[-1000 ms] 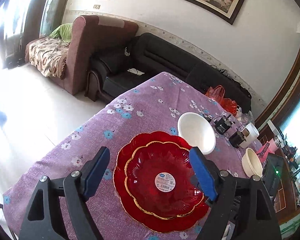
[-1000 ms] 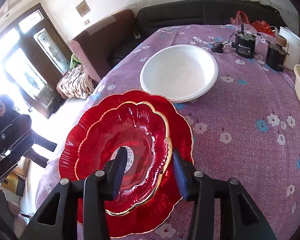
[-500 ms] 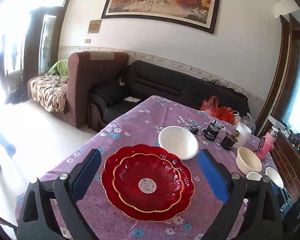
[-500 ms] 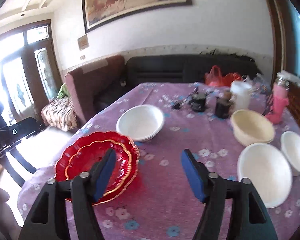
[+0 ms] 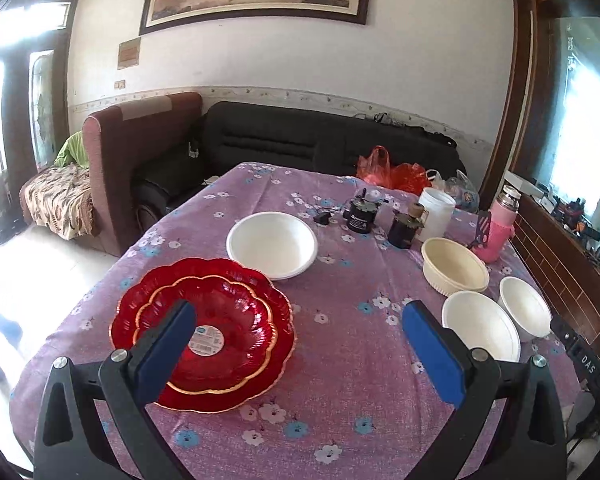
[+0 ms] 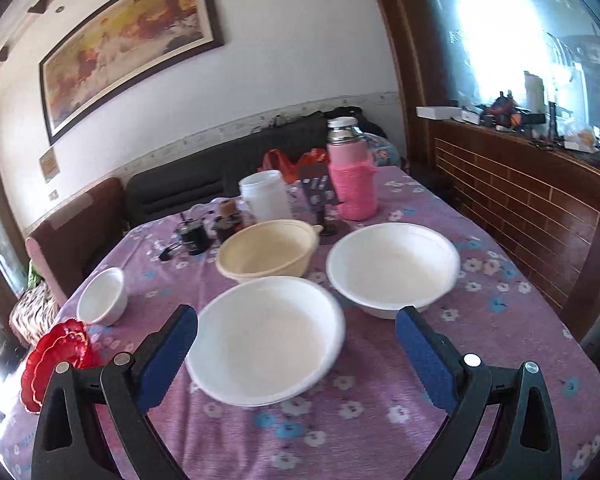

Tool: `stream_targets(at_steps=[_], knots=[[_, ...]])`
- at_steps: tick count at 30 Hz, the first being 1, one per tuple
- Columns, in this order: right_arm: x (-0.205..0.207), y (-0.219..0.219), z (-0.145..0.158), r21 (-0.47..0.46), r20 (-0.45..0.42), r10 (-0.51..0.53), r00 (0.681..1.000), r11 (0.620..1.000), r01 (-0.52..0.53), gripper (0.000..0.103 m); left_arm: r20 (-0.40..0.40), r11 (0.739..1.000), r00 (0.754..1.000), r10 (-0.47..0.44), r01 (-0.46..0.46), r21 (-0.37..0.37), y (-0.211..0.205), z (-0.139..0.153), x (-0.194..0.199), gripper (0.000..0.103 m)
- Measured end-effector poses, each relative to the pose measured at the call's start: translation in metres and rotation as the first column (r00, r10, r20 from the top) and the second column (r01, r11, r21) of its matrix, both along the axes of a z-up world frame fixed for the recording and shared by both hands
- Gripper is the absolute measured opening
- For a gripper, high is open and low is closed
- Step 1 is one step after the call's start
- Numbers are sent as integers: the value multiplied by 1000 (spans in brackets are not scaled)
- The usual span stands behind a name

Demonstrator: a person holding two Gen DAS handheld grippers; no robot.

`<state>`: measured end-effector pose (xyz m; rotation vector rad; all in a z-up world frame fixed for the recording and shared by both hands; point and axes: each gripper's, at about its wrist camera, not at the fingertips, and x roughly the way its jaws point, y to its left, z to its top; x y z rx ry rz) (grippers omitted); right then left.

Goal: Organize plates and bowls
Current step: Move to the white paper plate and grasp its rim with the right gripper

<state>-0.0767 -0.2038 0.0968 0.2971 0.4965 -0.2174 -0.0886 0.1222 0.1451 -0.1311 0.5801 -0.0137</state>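
Observation:
Two red scalloped plates (image 5: 208, 332) lie stacked on the purple flowered tablecloth, the smaller inside the larger; they also show at the far left of the right wrist view (image 6: 56, 356). A white bowl (image 5: 272, 244) sits behind them. My left gripper (image 5: 300, 344) is open and empty above the table, just right of the red plates. My right gripper (image 6: 296, 352) is open and empty, hovering over a white bowl (image 6: 264, 332). Beside it are another white bowl (image 6: 392, 268) and a cream bowl (image 6: 268, 250).
A pink flask (image 6: 352, 176), a white jar (image 6: 264, 196) and small dark devices (image 6: 196, 236) stand at the table's far side. A red bag (image 5: 392, 170) lies at the far edge. A wooden cabinet (image 6: 520, 208) runs along the right; sofas (image 5: 300, 144) stand behind.
Both grippers have pulled back and up from the red plates and opened wider. The right gripper has swung right, over the white bowls. The left view now takes in the whole table.

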Motion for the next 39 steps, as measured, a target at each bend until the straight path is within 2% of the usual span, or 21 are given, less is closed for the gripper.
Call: stream_targets(at_steps=[4,8,13,17,21,27,30,32,34,36,39], knots=[[7,-45,-12,104,-17,-73,997,992,74,101,-10,997,998,-66,66,45,-32,0,11,103],[16,-58,-23,197,-26,-50,998,979,54,101,-45,993,994,-96,98,59,-44,3,23,103],[15,-43,-27,156,-34,-18,999,988,23,100,-12,1000,1000,-23,24,16,0,32,43,103],[14,-23,-5,120,-2,40,999,992,-39,101,-72,1000,997,18,-19,-16,45,42,80,103],[32,13,28,113,20,161,987,980,-163,101,-152,997,988,21,-32,-73,84,39,116,103],[92,85,65,116,-9,350,937,931,-347,101,-250,992,968,15,-46,-118,123,28,162,103],[131,123,66,126,-57,432,900,897,-423,101,-303,988,953,6,-53,-147,138,13,187,103],[160,147,55,165,-107,474,874,875,-454,100,-341,985,940,-6,-53,-163,142,-2,204,103],[190,168,38,213,-158,505,849,857,-470,94,-368,983,930,-17,-52,-176,144,-17,217,103],[214,184,17,270,-202,530,823,838,-474,75,-402,980,915,-38,-46,-196,143,-36,233,103],[241,204,-13,348,-244,557,794,814,-464,70,-434,977,899,-55,-41,-207,142,-58,254,103]])
